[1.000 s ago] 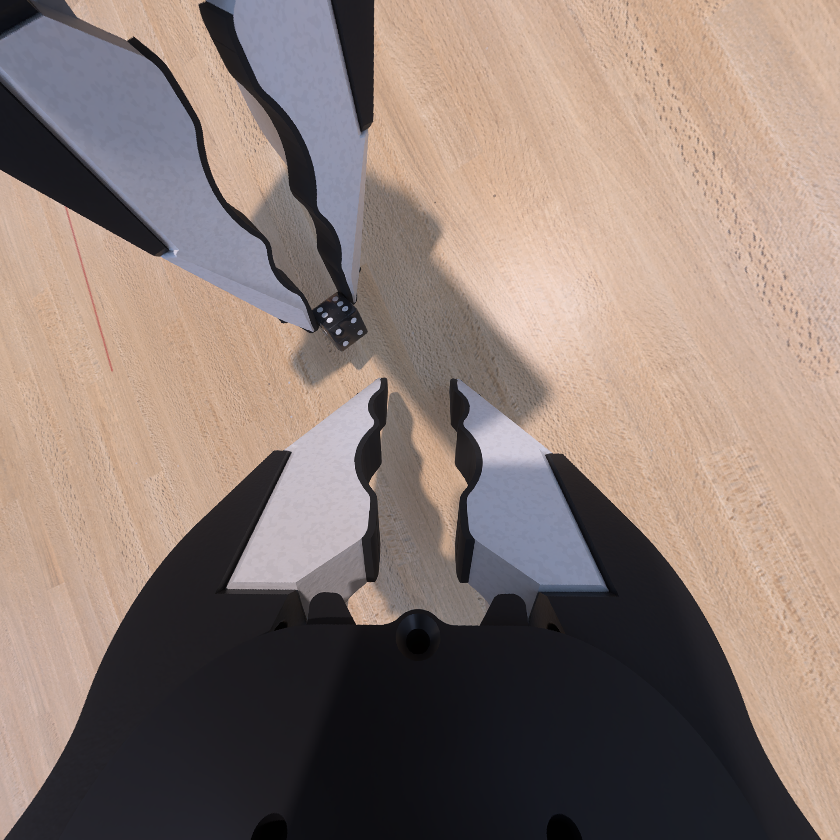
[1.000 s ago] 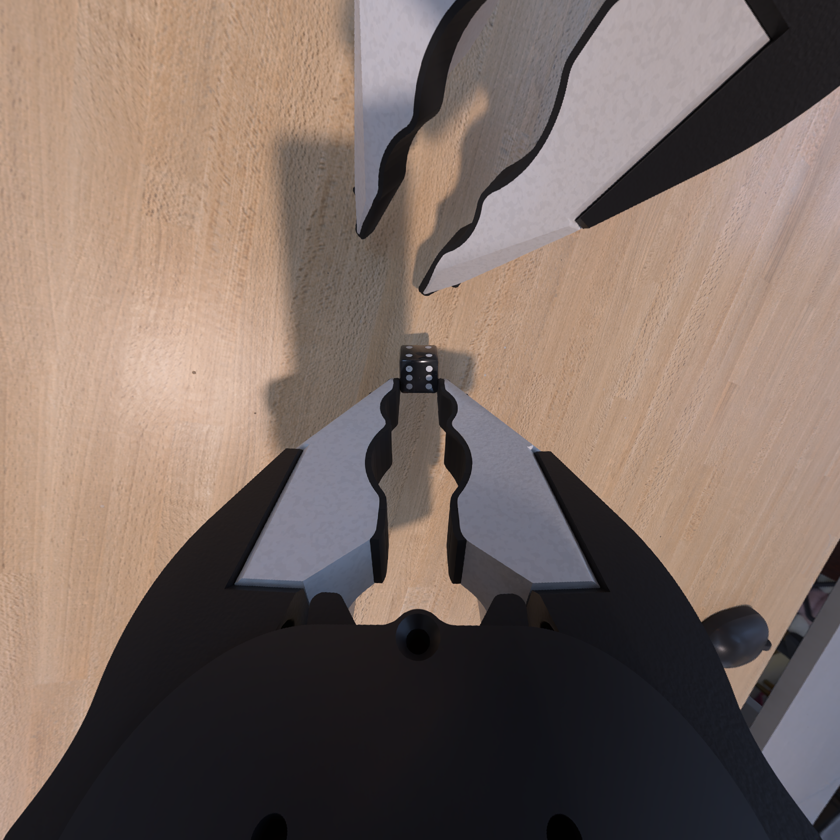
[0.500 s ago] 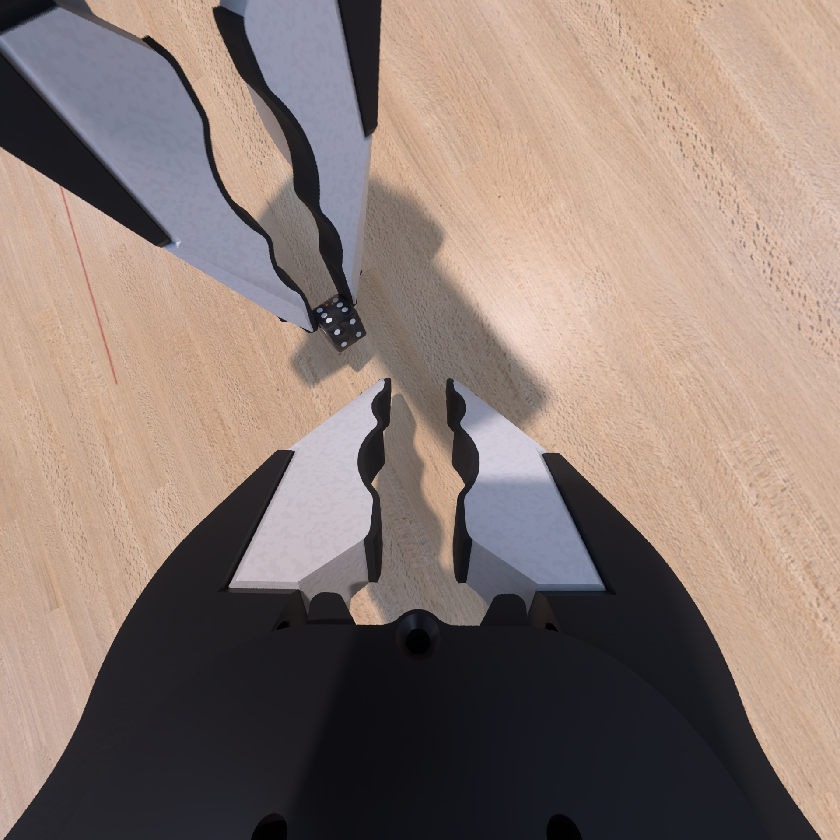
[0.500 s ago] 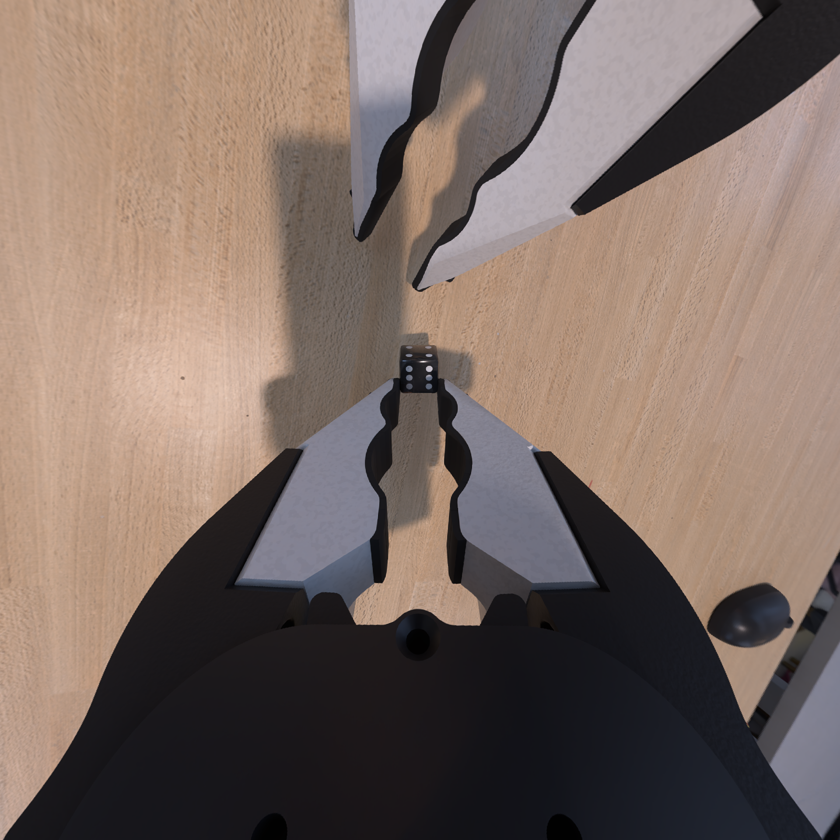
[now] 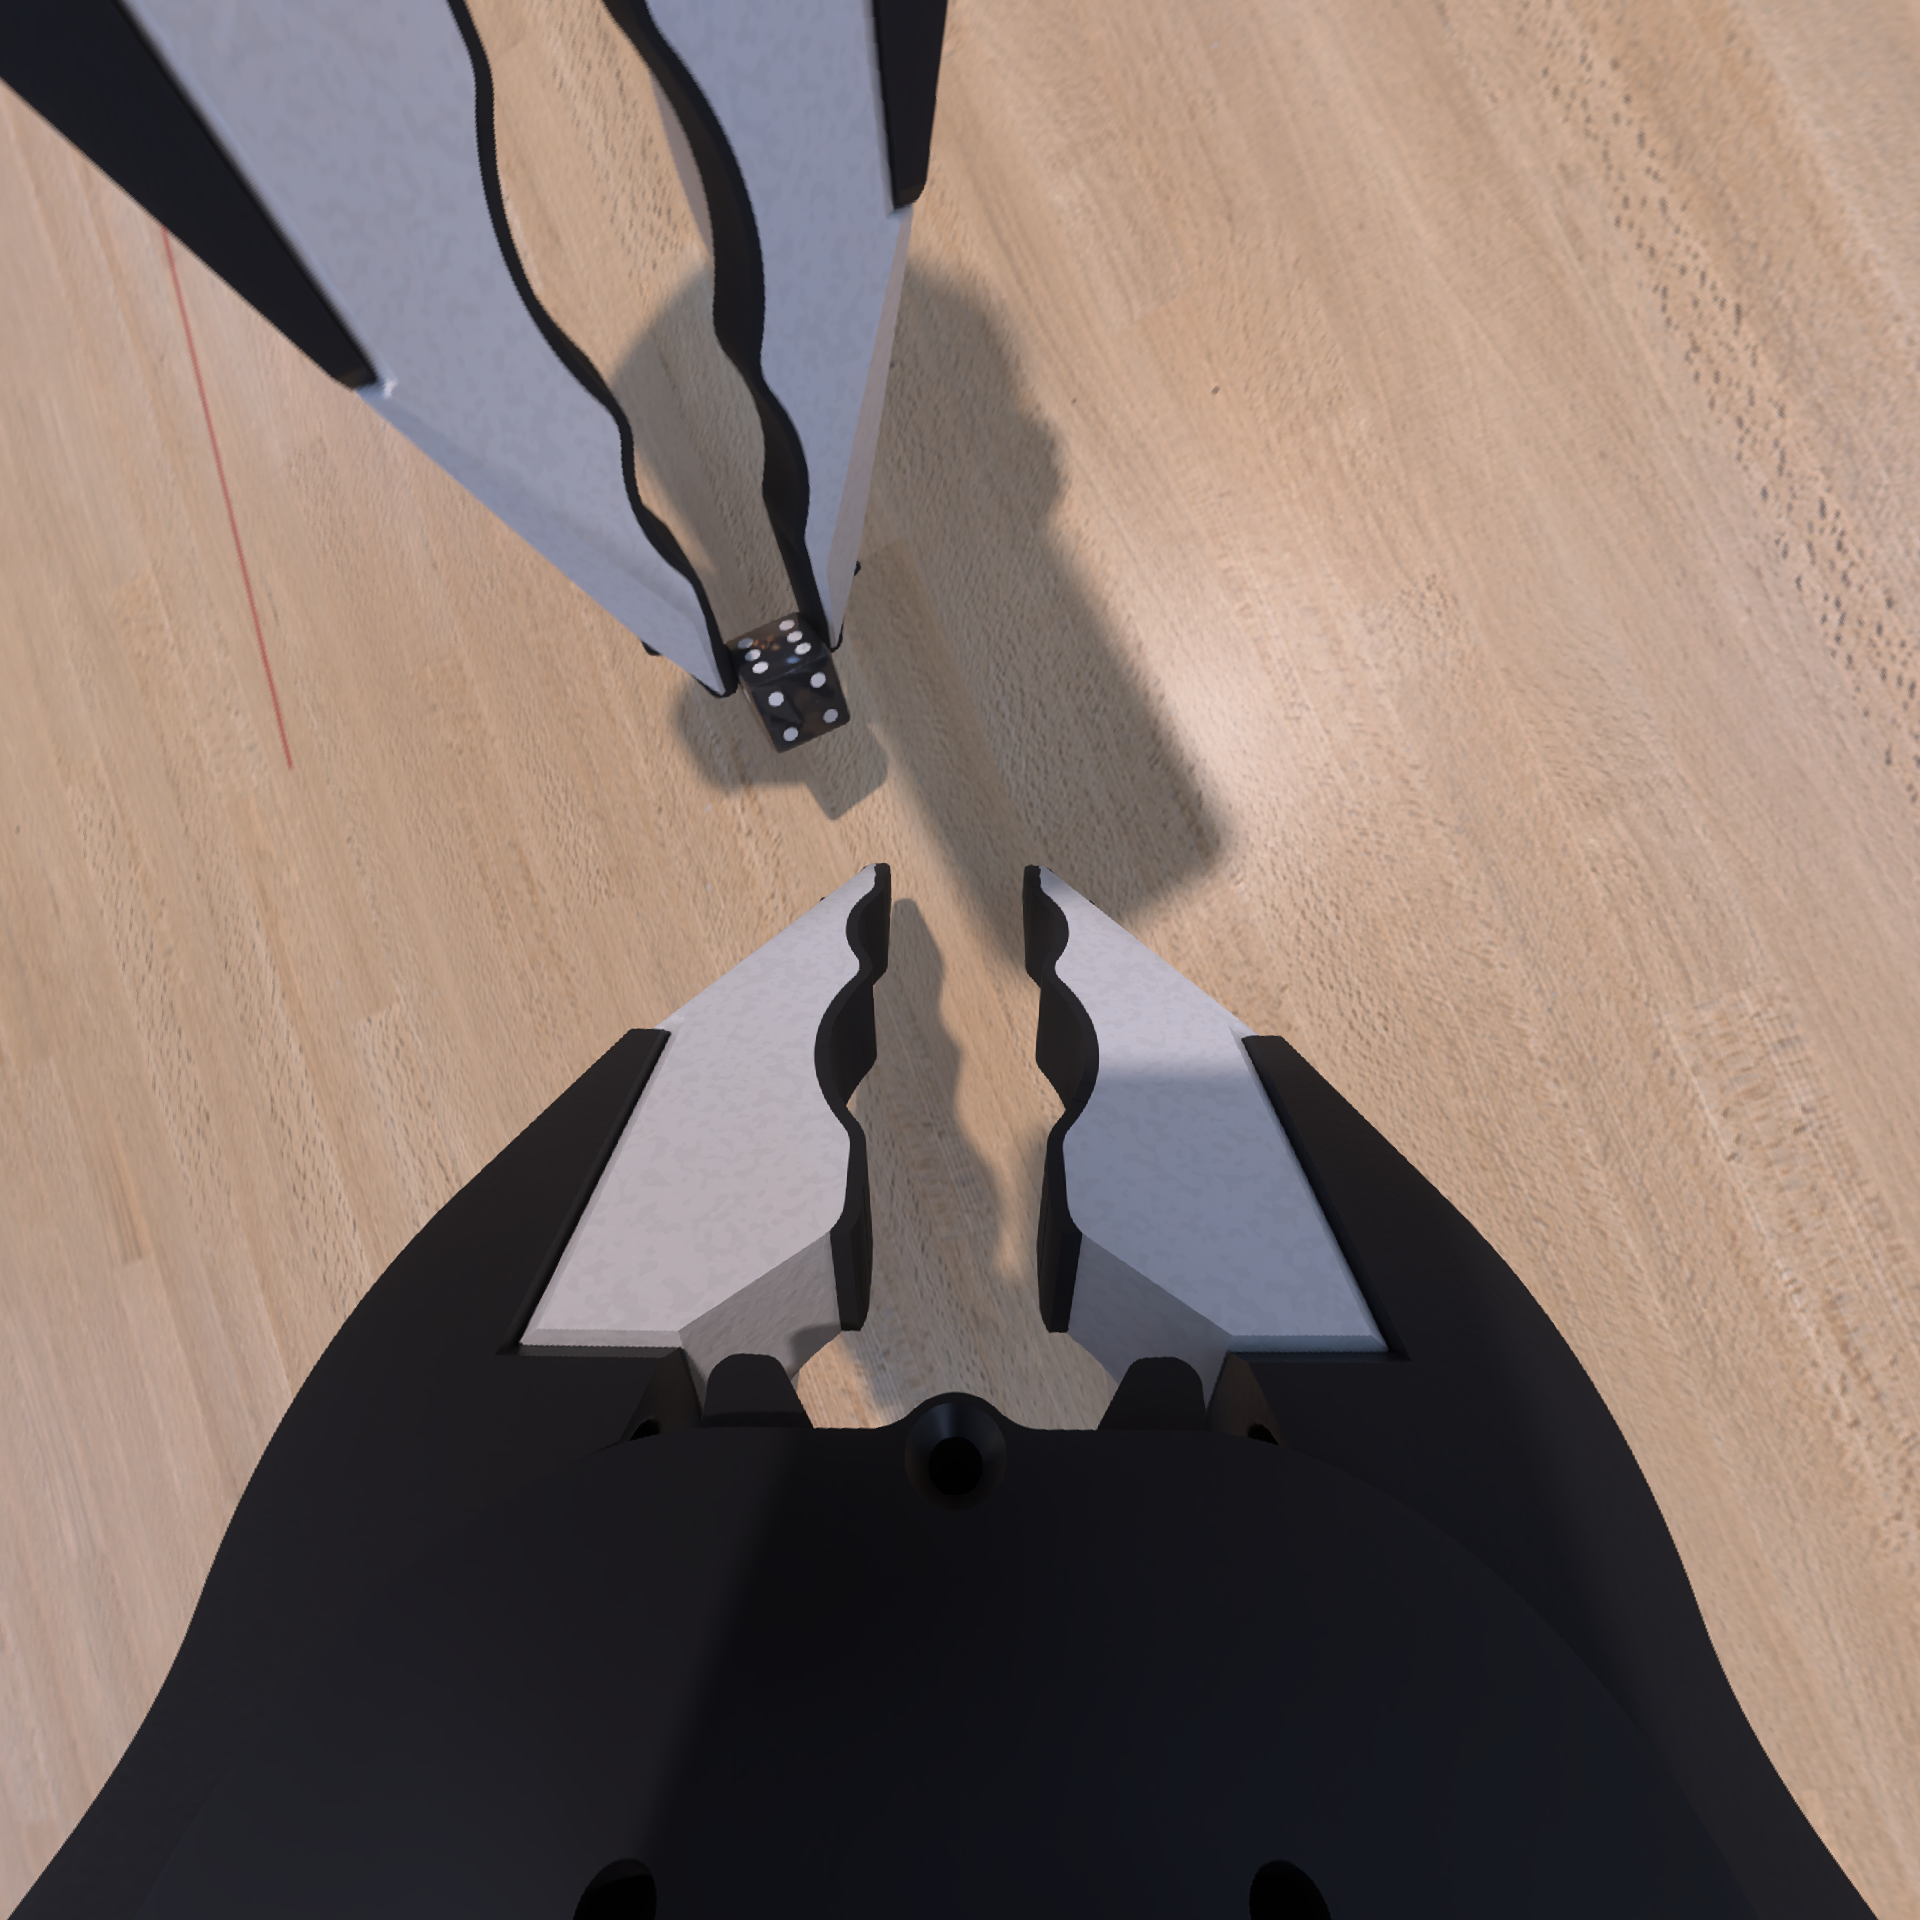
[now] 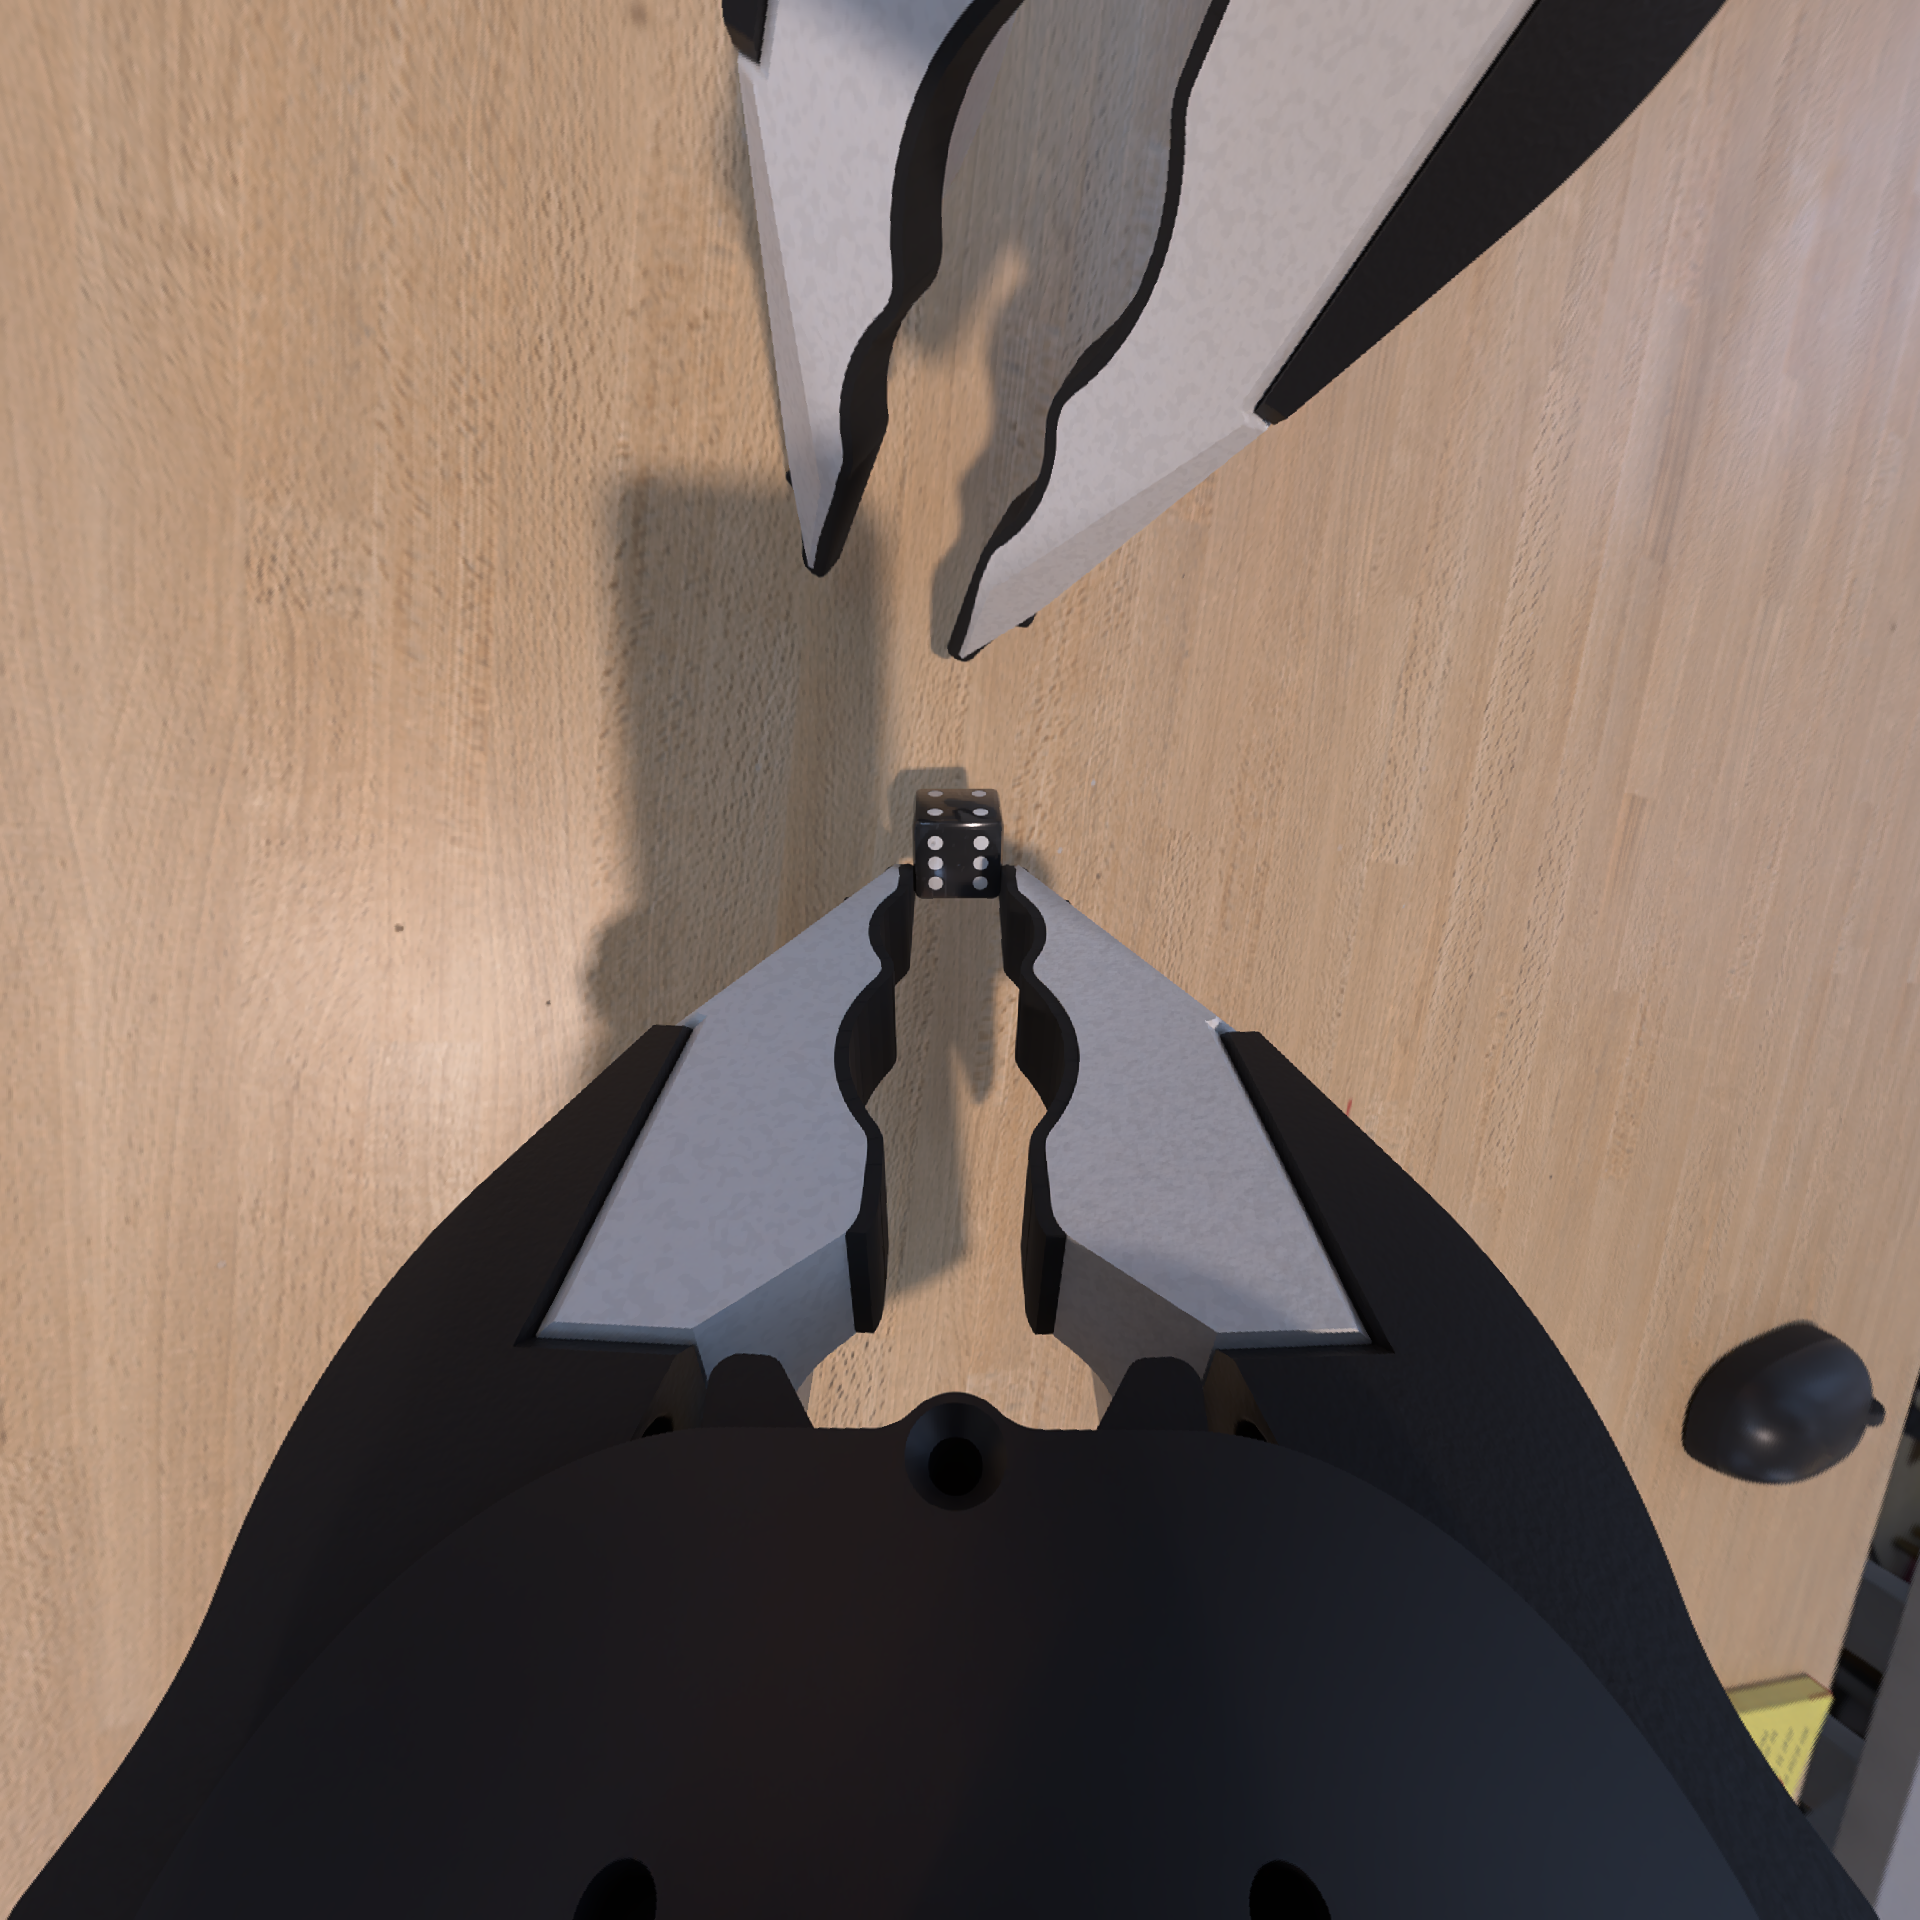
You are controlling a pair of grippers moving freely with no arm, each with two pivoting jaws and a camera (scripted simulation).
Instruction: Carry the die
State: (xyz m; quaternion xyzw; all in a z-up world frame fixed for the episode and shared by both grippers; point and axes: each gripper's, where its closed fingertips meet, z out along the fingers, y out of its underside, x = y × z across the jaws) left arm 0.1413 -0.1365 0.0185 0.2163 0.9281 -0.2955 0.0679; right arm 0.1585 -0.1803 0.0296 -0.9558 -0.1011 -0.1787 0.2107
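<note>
My right gripper still pinches the black die at its fingertips; my left gripper (spread, empty) has backed off slightly. Only the right wrist view shows a dark rounded object right of the gripper.

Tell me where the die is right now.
The die sits pinched between the right gripper's fingertips, centre of the right wrist view, above the wooden table. In the left wrist view it shows upper centre, just beyond the empty left gripper.
</note>
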